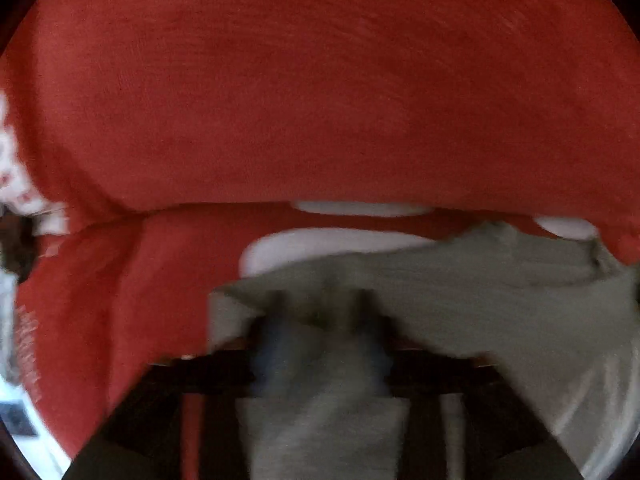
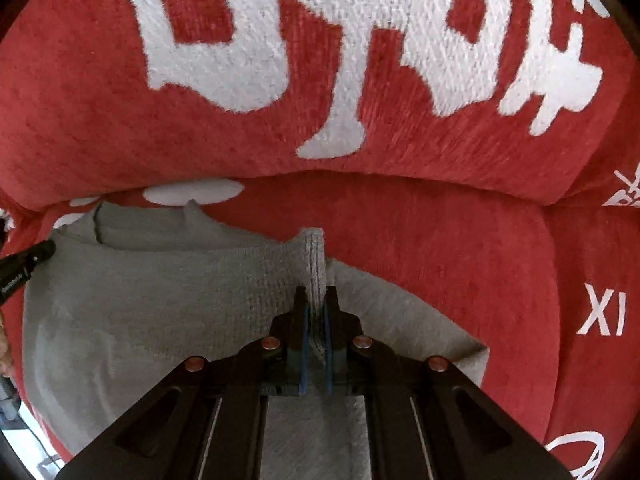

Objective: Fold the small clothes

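Observation:
A small grey knit garment [image 2: 152, 300] lies on a red sofa seat. My right gripper [image 2: 316, 300] is shut on a raised fold of its edge [image 2: 314, 256], which sticks up between the pads. In the left wrist view, blurred by motion, my left gripper [image 1: 320, 320] looks shut on the same grey garment [image 1: 480, 280], with cloth bunched between its fingers and draped over them. The left gripper's black tip [image 2: 28, 262] shows at the garment's left edge in the right wrist view.
The red sofa has a back cushion [image 2: 320, 80] with large white woven shapes, close behind the garment. The seat cushion [image 2: 480, 260] extends to the right, with white markings. A pale floor strip [image 1: 16, 420] shows at the lower left of the left wrist view.

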Tool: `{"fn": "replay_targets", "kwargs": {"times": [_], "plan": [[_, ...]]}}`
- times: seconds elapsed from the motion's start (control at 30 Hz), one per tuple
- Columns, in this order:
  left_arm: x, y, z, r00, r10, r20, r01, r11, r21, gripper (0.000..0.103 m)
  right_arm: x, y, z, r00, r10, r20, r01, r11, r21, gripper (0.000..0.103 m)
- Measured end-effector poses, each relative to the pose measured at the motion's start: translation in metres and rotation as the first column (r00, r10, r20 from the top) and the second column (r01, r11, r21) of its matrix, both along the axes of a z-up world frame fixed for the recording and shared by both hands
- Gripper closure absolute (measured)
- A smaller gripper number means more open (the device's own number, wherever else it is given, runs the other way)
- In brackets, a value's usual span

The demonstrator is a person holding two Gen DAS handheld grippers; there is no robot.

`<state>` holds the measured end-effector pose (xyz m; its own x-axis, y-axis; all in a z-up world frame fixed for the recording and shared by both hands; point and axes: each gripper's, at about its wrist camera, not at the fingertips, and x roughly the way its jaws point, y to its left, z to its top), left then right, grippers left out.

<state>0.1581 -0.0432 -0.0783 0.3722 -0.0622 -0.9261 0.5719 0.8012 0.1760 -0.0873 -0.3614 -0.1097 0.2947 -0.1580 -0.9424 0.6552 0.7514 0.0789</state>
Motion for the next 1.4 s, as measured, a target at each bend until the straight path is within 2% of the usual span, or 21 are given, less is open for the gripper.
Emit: {"fn": "replay_targets", "kwargs": {"times": [0.07, 0.27, 0.4, 0.53, 0.6, 0.7, 0.73, 0.77, 0.8, 0.87, 1.0, 1.03, 1.07, 1.1, 1.13, 1.17, 1.2, 1.23, 1.27, 1.33, 1.4], "plan": [[0.001, 0.008, 0.010, 1.000, 0.012, 0.011, -0.012, 1.000, -0.010, 0.041, -0.003, -0.003, 0.003, 1.000, -0.019, -0.007, 0.019, 1.000, 0.007, 0.095], [-0.010, 0.044, 0.046, 0.994, -0.040, -0.098, 0.033, 0.997, -0.070, 0.041, -0.031, -0.009, 0.023, 0.997, -0.077, -0.009, 0.077, 0.996, 0.045, 0.091], [-0.041, 0.067, 0.055, 0.984, -0.053, -0.170, 0.035, 0.994, -0.108, 0.040, -0.064, 0.015, 0.049, 0.995, -0.076, 0.072, 0.070, 0.994, 0.082, 0.091], [-0.072, 0.096, 0.032, 0.967, 0.002, -0.256, -0.033, 0.992, -0.119, 0.040, -0.089, 0.057, 0.050, 0.994, -0.031, 0.104, 0.013, 0.986, 0.168, 0.092], [-0.082, 0.109, 0.010, 0.952, 0.045, -0.304, -0.078, 0.992, -0.096, 0.040, -0.092, 0.079, 0.044, 0.996, -0.008, 0.091, -0.010, 0.981, 0.194, 0.092], [-0.091, 0.128, -0.005, 0.952, 0.096, -0.291, -0.117, 0.992, -0.055, 0.040, -0.099, 0.105, 0.018, 1.000, 0.009, 0.020, -0.013, 0.977, 0.211, 0.092], [-0.091, 0.135, -0.007, 0.948, 0.115, -0.297, -0.137, 0.989, -0.053, 0.039, -0.101, 0.107, 0.012, 1.000, 0.005, 0.008, -0.007, 0.977, 0.215, 0.093], [-0.089, 0.144, -0.008, 0.943, 0.138, -0.302, -0.163, 0.985, -0.060, 0.030, -0.105, 0.109, 0.007, 1.000, 0.002, 0.018, -0.006, 0.979, 0.205, 0.096], [-0.088, 0.156, -0.007, 0.939, 0.174, -0.297, -0.199, 0.978, -0.056, 0.027, -0.109, 0.110, 0.009, 1.000, 0.012, 0.022, -0.016, 0.984, 0.178, 0.096], [-0.087, 0.175, -0.005, 0.927, 0.224, -0.300, -0.247, 0.968, -0.043, 0.027, -0.115, 0.107, 0.010, 1.000, 0.010, -0.012, -0.009, 0.991, 0.136, 0.096], [-0.090, 0.200, 0.001, 0.890, 0.277, -0.363, -0.321, 0.945, -0.065, 0.027, -0.141, 0.091, 0.019, 0.997, -0.073, -0.006, 0.072, 0.976, 0.205, 0.095], [-0.092, 0.202, 0.002, 0.877, 0.280, -0.390, -0.334, 0.939, -0.077, 0.027, -0.148, 0.089, 0.023, 0.995, -0.100, 0.010, 0.095, 0.968, 0.233, 0.090], [-0.092, 0.204, 0.000, 0.859, 0.280, -0.428, -0.352, 0.931, -0.096, 0.027, -0.157, 0.088, 0.026, 0.991, -0.130, 0.032, 0.117, 0.955, 0.272, 0.089], [-0.094, 0.209, -0.007, 0.804, 0.271, -0.529, -0.401, 0.905, -0.146, 0.027, -0.168, 0.088, 0.027, 0.983, -0.174, 0.061, 0.143, 0.929, 0.342, 0.088], [-0.095, 0.211, -0.013, 0.762, 0.266, -0.590, -0.439, 0.882, -0.169, 0.026, -0.175, 0.089, 0.026, 0.974, -0.211, 0.081, 0.161, 0.900, 0.406, 0.078], [-0.096, 0.213, -0.016, 0.738, 0.274, -0.616, -0.474, 0.861, -0.185, 0.022, -0.188, 0.095, 0.019, 0.953, -0.287, 0.096, 0.200, 0.834, 0.514, 0.069], [-0.096, 0.213, -0.015, 0.733, 0.283, -0.618, -0.502, 0.839, -0.211, 0.022, -0.195, 0.099, 0.013, 0.938, -0.334, 0.092, 0.226, 0.792, 0.566, 0.053], [-0.096, 0.213, -0.016, 0.725, 0.284, -0.627, -0.518, 0.825, -0.225, 0.022, -0.200, 0.104, 0.007, 0.923, -0.376, 0.087, 0.249, 0.753, 0.609, 0.050], [-0.095, 0.214, -0.016, 0.716, 0.294, -0.633, -0.538, 0.811, -0.231, 0.022, -0.209, 0.110, -0.002, 0.900, -0.429, 0.070, 0.286, 0.706, 0.648, 0.050], [-0.092, 0.212, -0.016, 0.697, 0.323, -0.640, -0.578, 0.781, -0.236, 0.022, -0.217, 0.115, -0.014, 0.863, -0.501, 0.064, 0.334, 0.661, 0.672, 0.050], [-0.093, 0.208, -0.016, 0.702, 0.347, -0.622, -0.593, 0.768, -0.241, 0.028, -0.218, 0.117, -0.025, 0.815, -0.575, 0.075, 0.369, 0.615, 0.697, 0.050]]}}
